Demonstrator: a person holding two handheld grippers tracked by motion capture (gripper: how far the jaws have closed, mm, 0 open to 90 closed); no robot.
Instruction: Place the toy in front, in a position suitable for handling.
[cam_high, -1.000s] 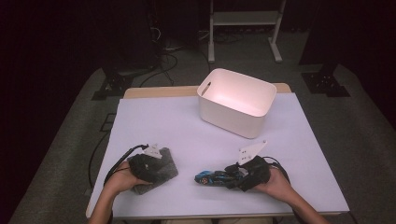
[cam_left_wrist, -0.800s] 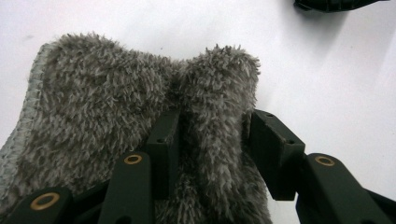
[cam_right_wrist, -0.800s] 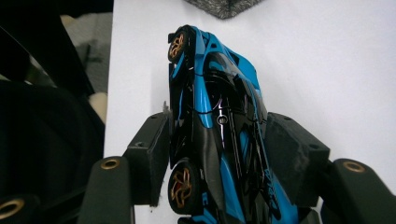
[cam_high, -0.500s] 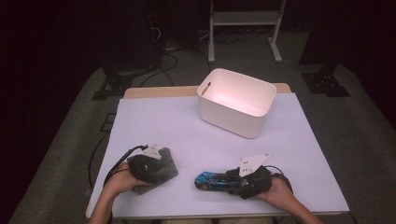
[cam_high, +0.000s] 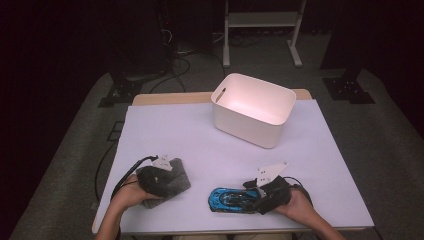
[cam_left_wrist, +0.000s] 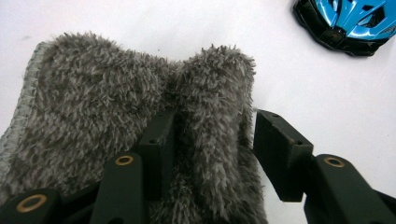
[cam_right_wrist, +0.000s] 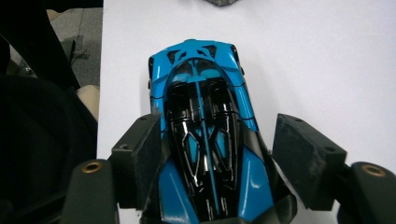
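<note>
Since the earlier frame, both grippers' jaws have just been opening. The right gripper (cam_high: 250, 196) has slid slightly toward the table's near edge with the car (cam_right_wrist: 205, 135). The car lies between its spread jaws, long axis in line with them, nose pointing away from the gripper toward the left hand (cam_high: 131, 192); one pad touches its flank, the other stands clear. The left gripper (cam_left_wrist: 212, 140) stands part-spread astride a raised fold of the cloth (cam_left_wrist: 93, 121), one pad just off it. Right forearm low and level; the bin (cam_high: 252, 110) sits well beyond the right gripper.
</note>
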